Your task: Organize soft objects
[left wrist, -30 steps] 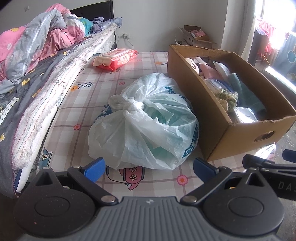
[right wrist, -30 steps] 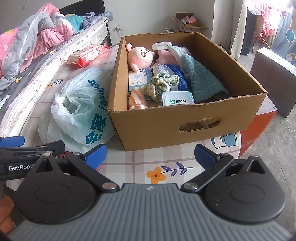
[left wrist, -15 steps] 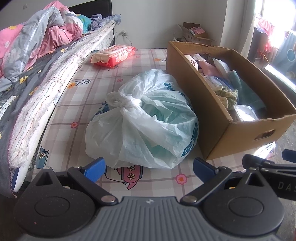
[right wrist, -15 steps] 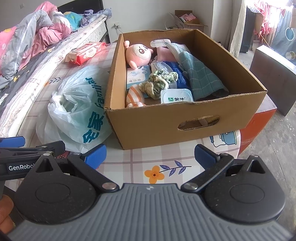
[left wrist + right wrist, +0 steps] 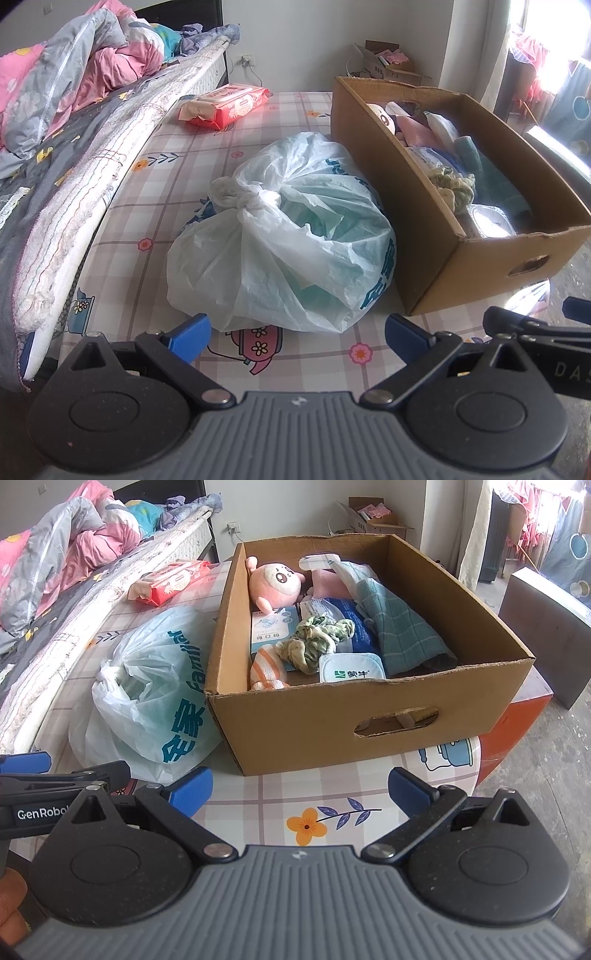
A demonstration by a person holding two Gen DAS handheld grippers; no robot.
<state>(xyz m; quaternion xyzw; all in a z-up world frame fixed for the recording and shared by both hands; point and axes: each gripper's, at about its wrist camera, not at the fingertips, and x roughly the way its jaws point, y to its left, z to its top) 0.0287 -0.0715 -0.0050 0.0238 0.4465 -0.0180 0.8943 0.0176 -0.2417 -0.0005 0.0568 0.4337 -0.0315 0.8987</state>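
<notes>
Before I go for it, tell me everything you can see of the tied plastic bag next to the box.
The plastic bag is thin, translucent white with teal lettering on its side, crinkled and bulging with pale green contents. Its handles are twisted into a knot on top, so it is closed. It sits slumped on the checked floral tablecloth, its right side pressed against the cardboard box wall. Neither gripper touches it.

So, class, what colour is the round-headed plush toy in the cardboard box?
Pink: the plush toy shows best in the right wrist view.
</notes>
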